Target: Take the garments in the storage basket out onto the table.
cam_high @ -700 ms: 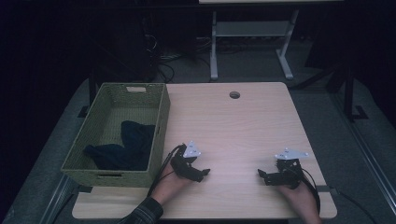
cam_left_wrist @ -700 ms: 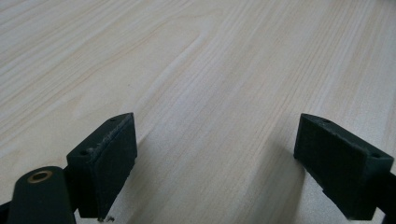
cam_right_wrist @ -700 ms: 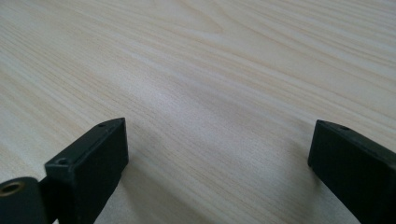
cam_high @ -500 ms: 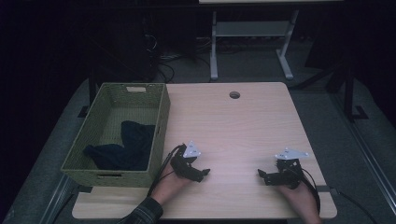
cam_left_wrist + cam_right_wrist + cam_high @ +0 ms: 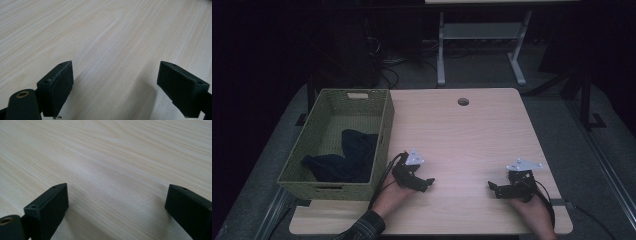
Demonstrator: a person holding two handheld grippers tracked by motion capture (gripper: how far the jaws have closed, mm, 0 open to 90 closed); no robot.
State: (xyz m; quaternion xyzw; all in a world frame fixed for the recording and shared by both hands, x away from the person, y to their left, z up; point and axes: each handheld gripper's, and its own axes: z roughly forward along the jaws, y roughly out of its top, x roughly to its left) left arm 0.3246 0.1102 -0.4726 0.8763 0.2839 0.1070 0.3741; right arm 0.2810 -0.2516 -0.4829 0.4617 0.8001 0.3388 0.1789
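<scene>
Dark room, grey floor; a pale wood counter [image 5: 472,135] sits in the middle, with a round cable hole [image 5: 463,102] near its far edge. Green woven basket [image 5: 383,125] stands on the counter's left side, and a dark blue cloth [image 5: 344,160] lies crumpled inside it. Left tool [image 5: 428,183] rests low over bare wood just right of the basket's near corner, jaws spread wide, nothing between them. Right tool [image 5: 492,188] sits well apart toward the near right edge, jaws likewise wide and empty. Both tools point inward toward each other. Left sleeve is plaid.
</scene>
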